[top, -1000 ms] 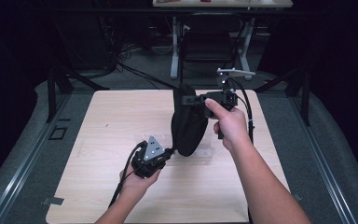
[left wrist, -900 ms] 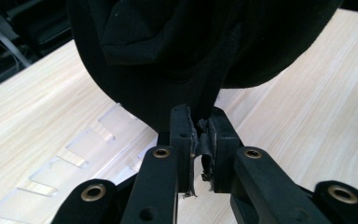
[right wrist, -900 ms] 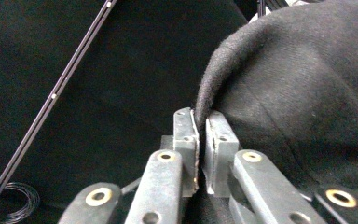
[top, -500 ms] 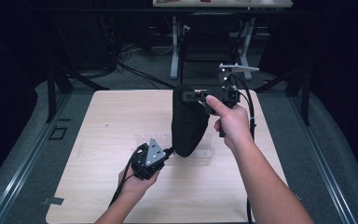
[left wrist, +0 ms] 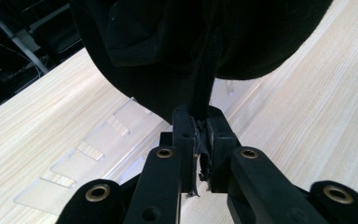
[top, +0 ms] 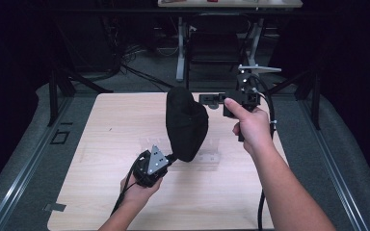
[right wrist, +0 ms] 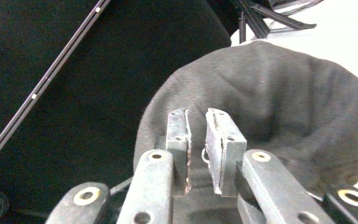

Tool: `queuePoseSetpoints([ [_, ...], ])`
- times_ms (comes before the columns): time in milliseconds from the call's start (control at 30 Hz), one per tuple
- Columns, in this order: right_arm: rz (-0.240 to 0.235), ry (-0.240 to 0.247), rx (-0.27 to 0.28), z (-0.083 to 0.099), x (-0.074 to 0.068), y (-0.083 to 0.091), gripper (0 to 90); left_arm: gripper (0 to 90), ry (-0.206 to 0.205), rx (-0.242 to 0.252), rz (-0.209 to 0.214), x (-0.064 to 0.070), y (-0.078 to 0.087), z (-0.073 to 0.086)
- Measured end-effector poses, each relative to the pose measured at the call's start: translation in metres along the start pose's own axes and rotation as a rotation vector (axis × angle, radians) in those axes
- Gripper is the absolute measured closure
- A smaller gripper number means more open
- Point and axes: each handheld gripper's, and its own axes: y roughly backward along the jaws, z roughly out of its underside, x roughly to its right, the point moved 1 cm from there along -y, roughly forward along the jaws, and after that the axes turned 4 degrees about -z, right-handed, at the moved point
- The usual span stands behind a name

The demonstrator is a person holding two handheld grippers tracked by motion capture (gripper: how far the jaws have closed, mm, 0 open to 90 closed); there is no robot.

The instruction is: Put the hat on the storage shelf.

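A black fabric bag (top: 186,122) hangs upright over the middle of the light wooden surface (top: 106,139), lifted a little above it. Its lower end is narrow and points down toward the person's left side, and its top is rounded. In the left gripper view a strap or seam of the black fabric bag (left wrist: 200,51) runs down between the two jaws, which are pressed together on it, so the left tool (top: 167,160) is grasping the bag at its bottom edge. The right tool (top: 211,99) is held high beside the upper part of the bag, near its top right side. In the right gripper view its jaws stand with a narrow gap between them and nothing is caught there; the bag (right wrist: 279,116) is just behind them, so this tool is released. Under the bag lies a clear plastic piece (left wrist: 88,154) flat on the surface.
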Motion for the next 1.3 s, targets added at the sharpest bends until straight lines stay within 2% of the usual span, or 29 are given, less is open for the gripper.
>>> queuePoseSetpoints([
  [433, 0.024, -0.013, 0.020, 0.002, 0.009, 0.018, 78.6, 85.5, 0.009, -0.017, 0.012, -0.005, 0.000, 0.005],
  [833, 0.067, -0.010, 0.027, 0.007, 0.017, 0.035, 78.2, 85.4, 0.048, -0.024, 0.016, -0.009, 0.000, 0.018],
  [967, 0.092, -0.003, 0.020, 0.010, 0.019, 0.040, 77.9, 85.4, 0.071, -0.034, 0.024, -0.010, -0.003, 0.024],
  [1067, 0.091, -0.003, 0.027, 0.012, 0.021, 0.043, 77.6, 85.3, 0.106, -0.037, 0.035, -0.012, -0.005, 0.029],
  [1300, 0.103, -0.007, 0.028, 0.016, 0.025, 0.049, 77.3, 84.9, 0.141, -0.045, 0.040, -0.014, -0.008, 0.038],
])
